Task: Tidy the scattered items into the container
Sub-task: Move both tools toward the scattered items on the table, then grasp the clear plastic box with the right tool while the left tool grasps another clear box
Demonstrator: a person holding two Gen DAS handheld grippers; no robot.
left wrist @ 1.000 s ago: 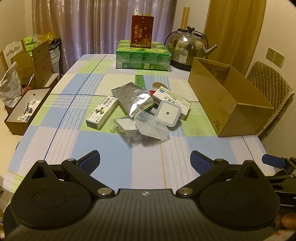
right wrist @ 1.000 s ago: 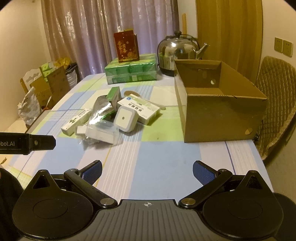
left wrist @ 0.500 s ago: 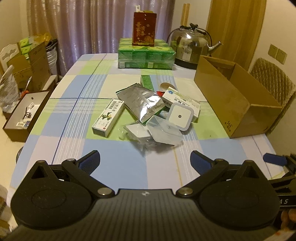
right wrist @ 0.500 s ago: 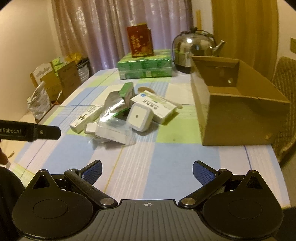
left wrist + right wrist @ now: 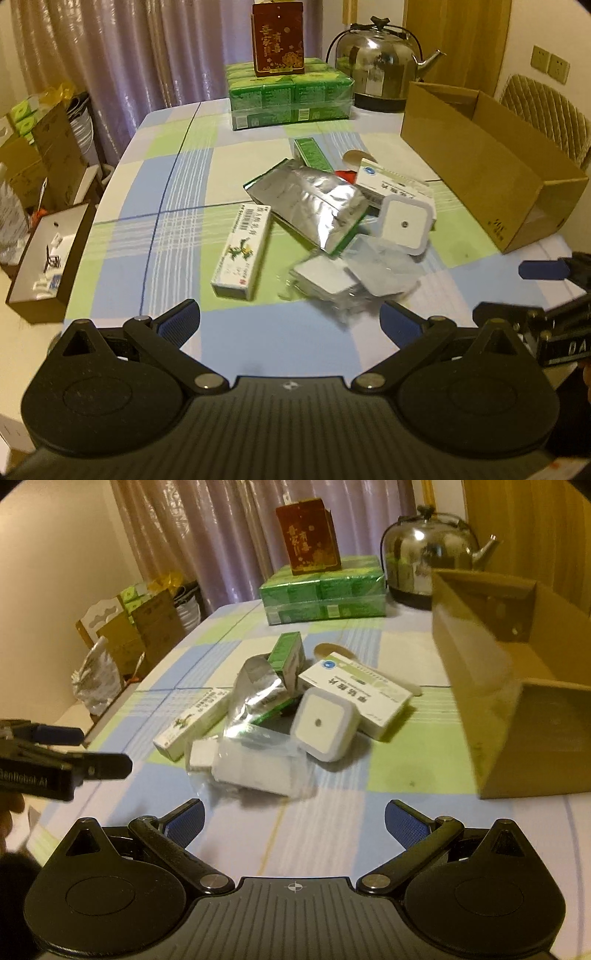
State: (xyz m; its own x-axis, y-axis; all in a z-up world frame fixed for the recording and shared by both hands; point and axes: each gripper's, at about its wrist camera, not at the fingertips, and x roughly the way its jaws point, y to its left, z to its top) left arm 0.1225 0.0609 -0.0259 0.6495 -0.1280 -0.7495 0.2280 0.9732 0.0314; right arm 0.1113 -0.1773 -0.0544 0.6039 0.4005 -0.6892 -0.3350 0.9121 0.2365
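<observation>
I hold my left tool [image 5: 290,323] low over the near edge of the surface [image 5: 177,206], its 2 blue-padded fingers spread wide with nothing between them. My right tool [image 5: 293,818] hangs the same way, fingers wide apart and empty, just short of the pile.

The scattered items lie in 1 heap in the middle of the checked cloth. Nearest me is a clear plastic bag [image 5: 255,764] with white pieces inside, lying flat. Touching its far edge is a square white night light [image 5: 324,728], tilted up against a long white medicine box with a blue logo [image 5: 356,694]. A crumpled silver foil pouch [image 5: 314,201] lies across the middle of the heap, and a small green box [image 5: 286,657] leans up behind it. To the left, apart from the bag but beside the pouch, is a white box with a green plant print [image 5: 242,251], lying flat.

The container, an open cardboard box [image 5: 480,166], sits on the right side of the surface, near the heap but not touching it. From my right tool's view its inside looks bare as far as I can see.

At the far end a stack of green packs [image 5: 290,96] carries a dark red carton [image 5: 277,38], with a steel kettle [image 5: 380,70] beside it. In the left view my right tool's fingertip [image 5: 543,269] shows at the right edge.
</observation>
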